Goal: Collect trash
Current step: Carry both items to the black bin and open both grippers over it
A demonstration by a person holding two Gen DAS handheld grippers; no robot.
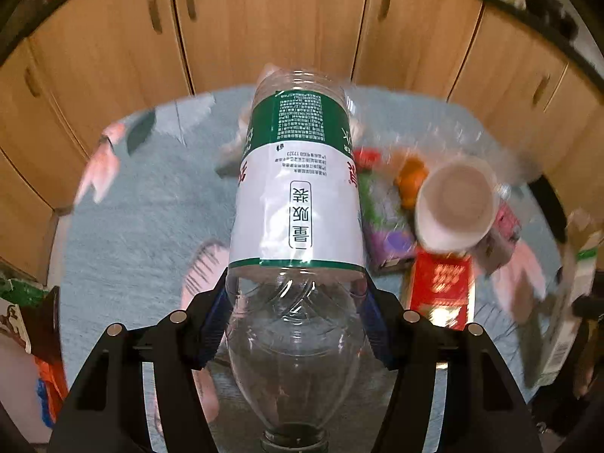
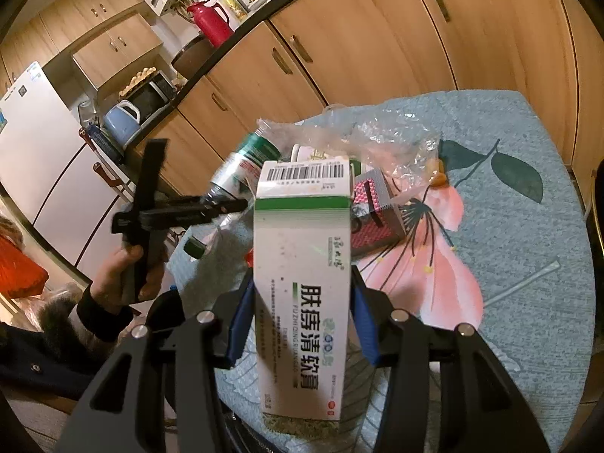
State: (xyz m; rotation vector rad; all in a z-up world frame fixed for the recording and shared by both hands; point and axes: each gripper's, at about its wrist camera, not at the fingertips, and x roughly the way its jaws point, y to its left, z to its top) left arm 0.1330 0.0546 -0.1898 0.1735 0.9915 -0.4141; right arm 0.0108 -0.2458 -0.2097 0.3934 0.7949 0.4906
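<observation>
A clear plastic bottle with a green and white label sits between the fingers of my left gripper, neck towards the camera. The blue pads press on both its sides, so the gripper is shut on it. In the right wrist view the same bottle hangs tilted over the table's left edge, in the left gripper held by a person's hand. My right gripper is shut on a tall white and green carton, held upright above the table.
The table has a light blue cloth with a pink flower. On it lie a white paper cup, a red box, a purple and green packet, a crumpled clear plastic bag and a pink-dotted box. Wooden cabinets stand close behind.
</observation>
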